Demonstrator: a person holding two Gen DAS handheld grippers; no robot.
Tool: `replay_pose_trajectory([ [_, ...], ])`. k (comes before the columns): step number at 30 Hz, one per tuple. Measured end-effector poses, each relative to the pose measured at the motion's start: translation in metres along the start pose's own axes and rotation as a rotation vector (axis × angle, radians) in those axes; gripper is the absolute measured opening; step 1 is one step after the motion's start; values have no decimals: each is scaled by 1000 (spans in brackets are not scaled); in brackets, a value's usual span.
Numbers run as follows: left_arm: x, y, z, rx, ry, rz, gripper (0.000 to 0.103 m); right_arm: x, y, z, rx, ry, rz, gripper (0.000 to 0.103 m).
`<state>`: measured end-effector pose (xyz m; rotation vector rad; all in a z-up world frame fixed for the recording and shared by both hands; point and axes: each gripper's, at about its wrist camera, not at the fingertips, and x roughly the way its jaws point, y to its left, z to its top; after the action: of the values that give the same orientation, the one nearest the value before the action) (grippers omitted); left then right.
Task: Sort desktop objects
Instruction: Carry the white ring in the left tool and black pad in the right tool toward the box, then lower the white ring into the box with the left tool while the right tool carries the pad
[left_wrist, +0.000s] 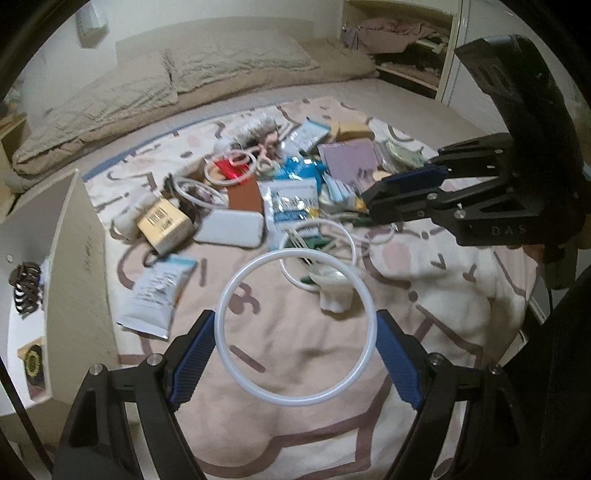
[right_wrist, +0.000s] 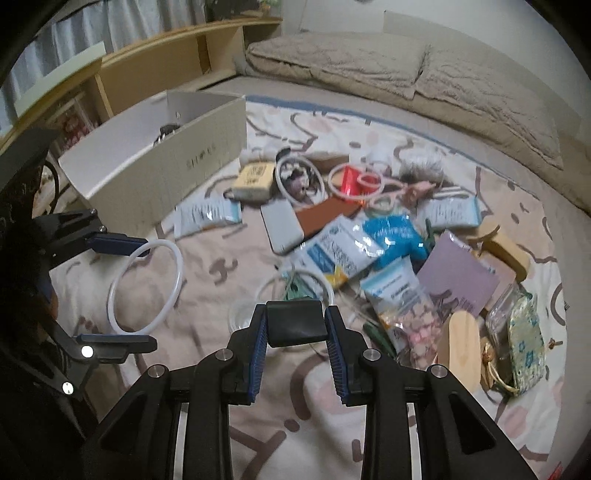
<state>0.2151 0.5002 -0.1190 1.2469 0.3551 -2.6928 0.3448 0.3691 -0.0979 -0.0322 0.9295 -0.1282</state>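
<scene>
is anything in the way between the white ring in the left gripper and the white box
Nothing visible. The left gripper holds the white ring above the blanket; the white box is open-topped, and only a foil pouch lies low by its wall.

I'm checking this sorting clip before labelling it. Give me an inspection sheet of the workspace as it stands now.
Surface: patterned blanket spread over a bed.
Job's things: white ring spanned between the left tongs' pads; small black block clamped in the right tongs; open white box beside the heap, a dark hair claw inside.
Clutter: heap of pouches, more rings, a white power bank, a purple card, a patterned pouch.
Tongs: left tongs wide, holding the ring; right tongs narrow, gripping the block.
Cables: nothing clearly seen.
Surroundings: pillows, wooden shelving, a closet with clothes.
</scene>
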Motion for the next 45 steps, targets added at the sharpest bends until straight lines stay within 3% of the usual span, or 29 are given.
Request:
replay_pose_trajectory([
  [23, -52, 50, 46, -149, -170, 148, 84, -43, 7, 60, 65, -156, -77, 31],
  [36, -88, 104, 50, -305, -247, 248, 84, -54, 27, 96, 63, -226, -102, 31],
  [45, -104, 128, 40, -329, -291, 380, 84, -51, 54, 131, 29, -257, -66, 31],
])
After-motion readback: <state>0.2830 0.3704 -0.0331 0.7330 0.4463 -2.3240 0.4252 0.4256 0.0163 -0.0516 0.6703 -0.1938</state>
